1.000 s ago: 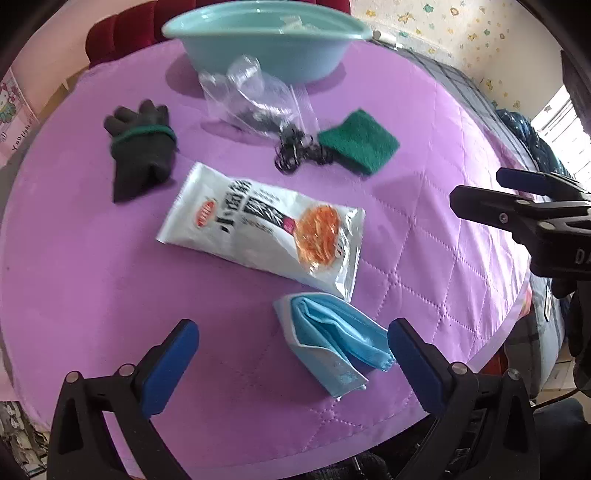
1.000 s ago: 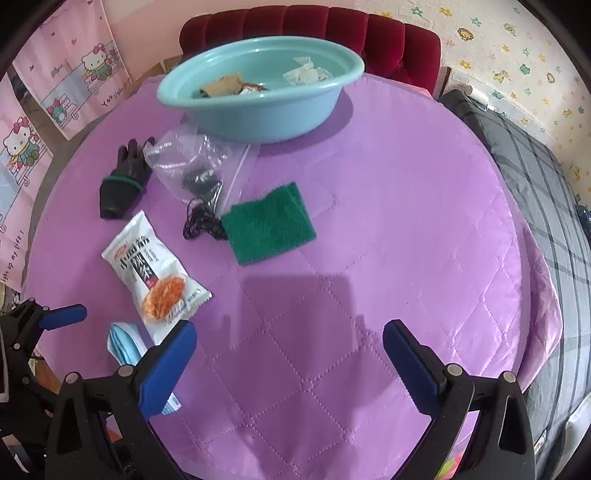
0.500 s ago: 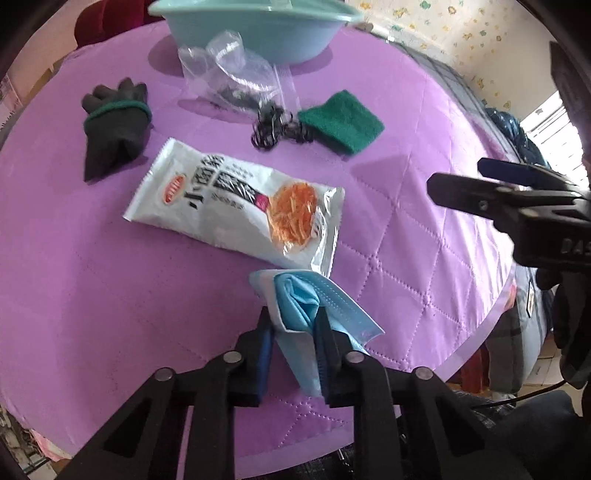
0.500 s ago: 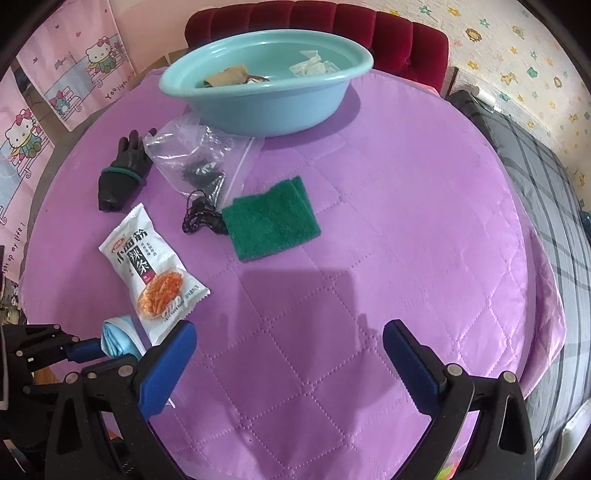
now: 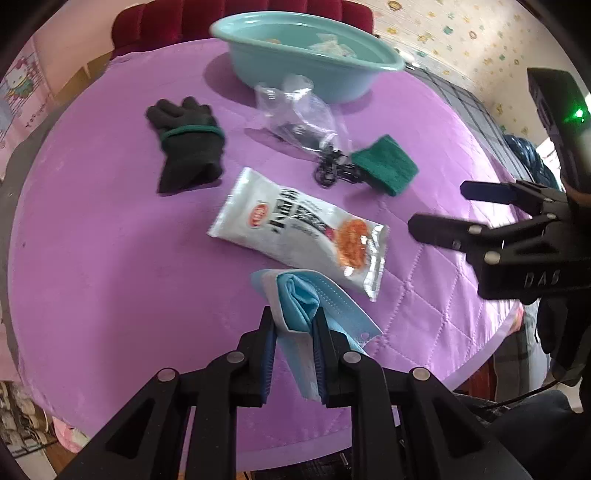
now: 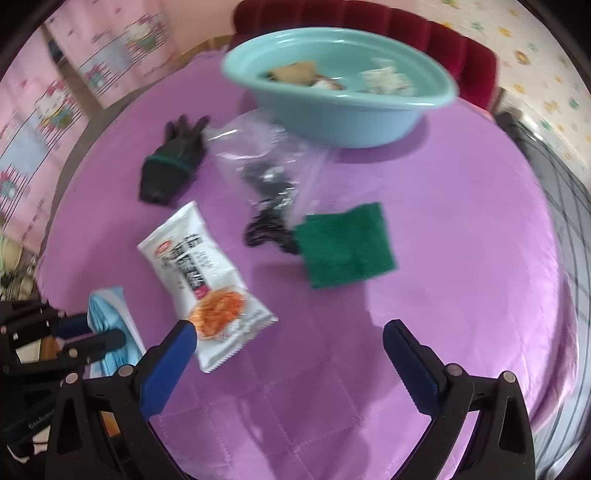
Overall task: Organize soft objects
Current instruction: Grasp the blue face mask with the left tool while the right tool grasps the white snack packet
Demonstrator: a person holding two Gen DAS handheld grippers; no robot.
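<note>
My left gripper is shut on a folded blue face mask, pinched near the table's front edge; the same mask shows at the lower left of the right wrist view. My right gripper stands open above bare purple cloth, its left finger over the corner of a white snack packet. That snack packet lies just beyond the mask. A black glove, a green scouring pad and a clear plastic bag with a black cord lie further back.
A teal basin with several small items stands at the far side of the round purple quilted table. A red upholstered seat sits behind it. The table's edge runs close on the right and near sides.
My left gripper went from wide open around the mask to shut on it and drew it slightly up. The right gripper drifted left, toward the snack packet, still open.
</note>
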